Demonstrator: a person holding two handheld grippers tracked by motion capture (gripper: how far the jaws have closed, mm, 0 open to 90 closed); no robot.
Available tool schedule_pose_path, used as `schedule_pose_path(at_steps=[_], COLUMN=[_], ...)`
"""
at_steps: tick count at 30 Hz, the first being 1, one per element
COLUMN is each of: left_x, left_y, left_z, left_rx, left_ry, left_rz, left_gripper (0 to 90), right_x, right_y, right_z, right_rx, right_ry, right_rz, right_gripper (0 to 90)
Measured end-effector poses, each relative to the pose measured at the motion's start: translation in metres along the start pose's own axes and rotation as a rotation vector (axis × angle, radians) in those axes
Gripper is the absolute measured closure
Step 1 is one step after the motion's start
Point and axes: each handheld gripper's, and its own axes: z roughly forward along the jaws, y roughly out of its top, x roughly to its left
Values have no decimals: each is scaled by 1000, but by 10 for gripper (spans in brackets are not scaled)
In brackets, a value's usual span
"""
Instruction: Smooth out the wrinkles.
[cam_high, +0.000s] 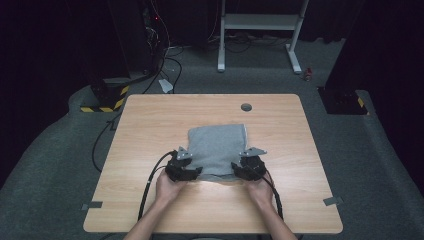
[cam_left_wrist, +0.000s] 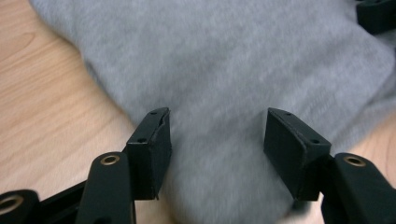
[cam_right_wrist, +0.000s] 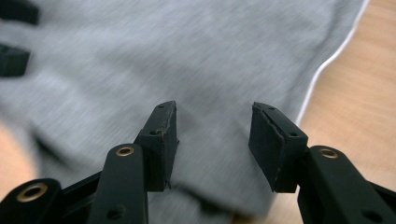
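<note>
A folded grey cloth (cam_high: 217, 145) lies flat near the middle of the wooden table (cam_high: 150, 125); a thin white edge runs down its right side (cam_right_wrist: 322, 70). My left gripper (cam_high: 195, 171) is at the cloth's near left corner, and its jaws stand apart over the grey fabric (cam_left_wrist: 217, 135). At the near right corner, my right gripper (cam_high: 240, 170) also holds its jaws apart above the cloth (cam_right_wrist: 214, 135). Neither pair of pads presses on the fabric. Each gripper view catches the other gripper's black jaw tips at an upper corner (cam_left_wrist: 376, 14) (cam_right_wrist: 14, 37).
A round grey grommet (cam_high: 246, 107) sits in the tabletop beyond the cloth. Black cables (cam_high: 150, 187) trail off the table's near left. Grey tape marks (cam_high: 91, 205) (cam_high: 332, 201) lie at the near corners. A white metal stand (cam_high: 260, 22) is on the floor behind.
</note>
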Motion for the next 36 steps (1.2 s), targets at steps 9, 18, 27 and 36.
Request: schedule_pose_path(at_steps=[9, 18, 27, 36], left_x=[5, 5, 11, 21], left_y=[-17, -16, -16, -17], left_z=[-16, -20, -30, -43], left_rx=[3, -42, -91, -132], left_ry=[26, -22, -17, -8], left_rz=[17, -30, -71, -109], left_gripper=[407, 406, 390, 379], right_x=[6, 0, -10, -15], right_y=[-17, -18, -18, -16], right_z=[-11, -20, -29, -35], right_rx=[7, -33, -75, -105], right_ry=[0, 15, 10, 21], right_rz=[-57, 3, 29, 50], right_gripper=[509, 499, 507, 506])
